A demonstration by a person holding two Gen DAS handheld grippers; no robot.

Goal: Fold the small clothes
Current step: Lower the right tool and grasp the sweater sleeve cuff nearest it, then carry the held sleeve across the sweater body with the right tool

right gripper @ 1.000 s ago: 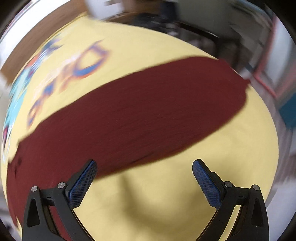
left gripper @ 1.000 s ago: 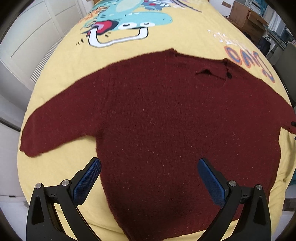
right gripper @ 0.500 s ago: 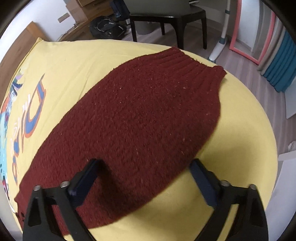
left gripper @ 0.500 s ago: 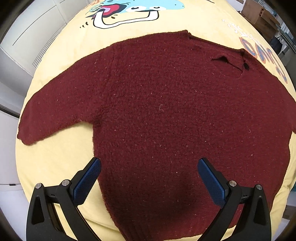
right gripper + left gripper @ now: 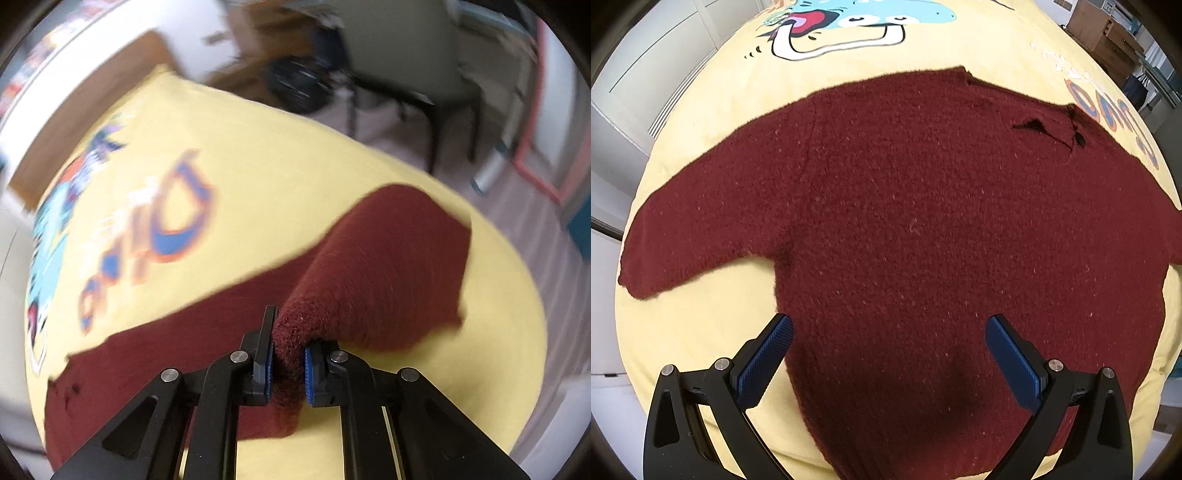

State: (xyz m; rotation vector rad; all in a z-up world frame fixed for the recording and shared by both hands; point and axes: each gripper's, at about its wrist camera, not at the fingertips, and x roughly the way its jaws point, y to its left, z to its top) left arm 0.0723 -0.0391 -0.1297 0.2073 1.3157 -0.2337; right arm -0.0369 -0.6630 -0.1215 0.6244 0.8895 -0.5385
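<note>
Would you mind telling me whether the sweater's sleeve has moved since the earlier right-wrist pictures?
Yes: the right gripper just closed on the sleeve, lifting it off the yellow sheet.

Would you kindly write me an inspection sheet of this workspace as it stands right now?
Surface: yellow cover with a cartoon print, mostly bare around the garment.
Job's things: dark red sweater lying flat, sleeves out; one sleeve lifted.
Clutter: nothing seen on the cover.
Grippers: left tool open, above the sweater's lower part; right tool has just been closing, and now pinches the sleeve's edge.
Cables: nothing seen.
Surroundings: dark chair, blurred; wooden furniture; white panels.
</note>
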